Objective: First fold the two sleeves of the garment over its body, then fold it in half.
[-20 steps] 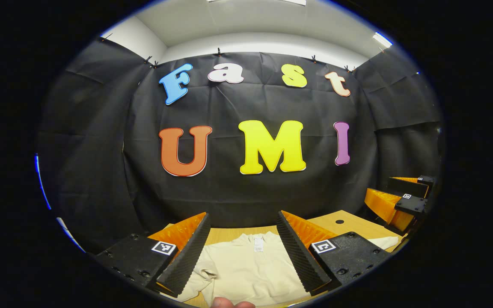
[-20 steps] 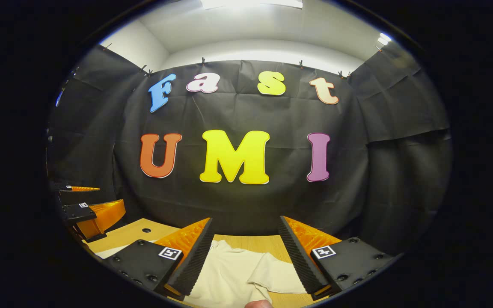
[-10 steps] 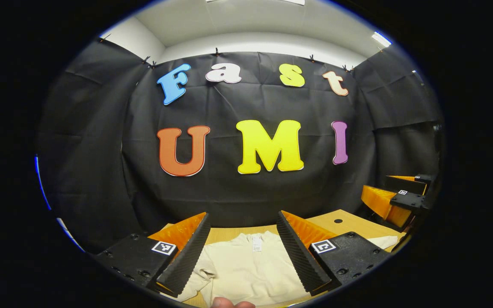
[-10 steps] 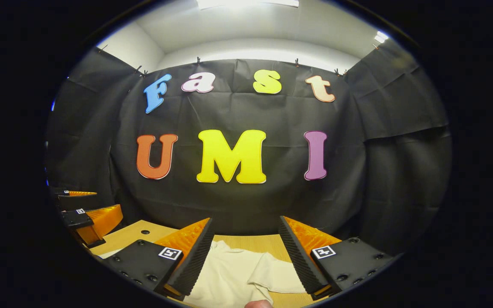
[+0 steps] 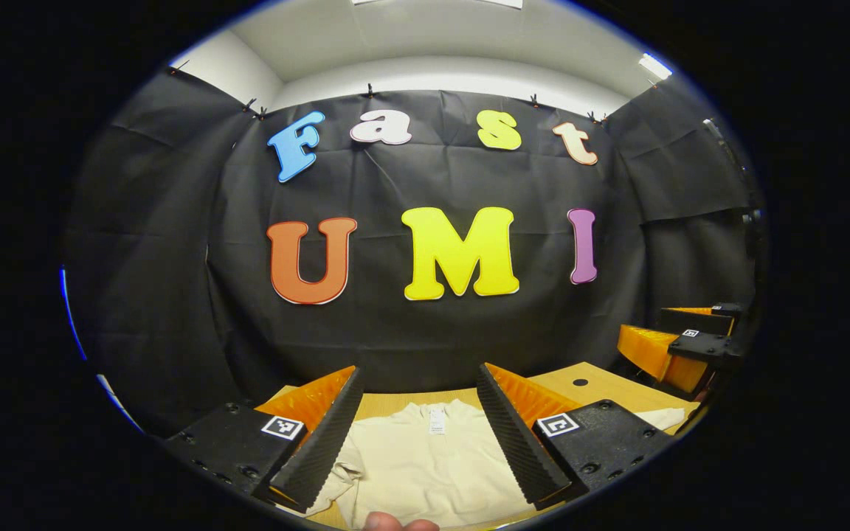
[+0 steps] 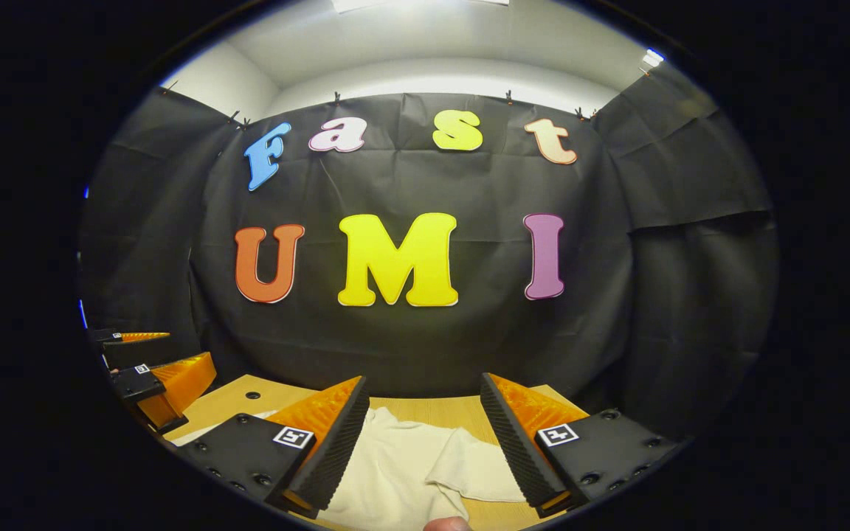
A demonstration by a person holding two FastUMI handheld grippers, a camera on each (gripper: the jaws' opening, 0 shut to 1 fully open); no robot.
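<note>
Garment (image 5: 425, 464) is laid flat on the wooden surface (image 5: 602, 387), collar toward the booth wall, long axis running away from the viewer. Bare wood is seen beyond the collar and at the right edge. Left hand-held gripper (image 5: 419, 435) and right hand-held gripper (image 6: 421, 442) are held spread above it, grasping nothing.

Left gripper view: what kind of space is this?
Likely a staged data-collection booth, not a home: black cloth wall clipped up as backdrop, a bare wooden table, one cream garment laid out, plain white ceiling above.
</note>
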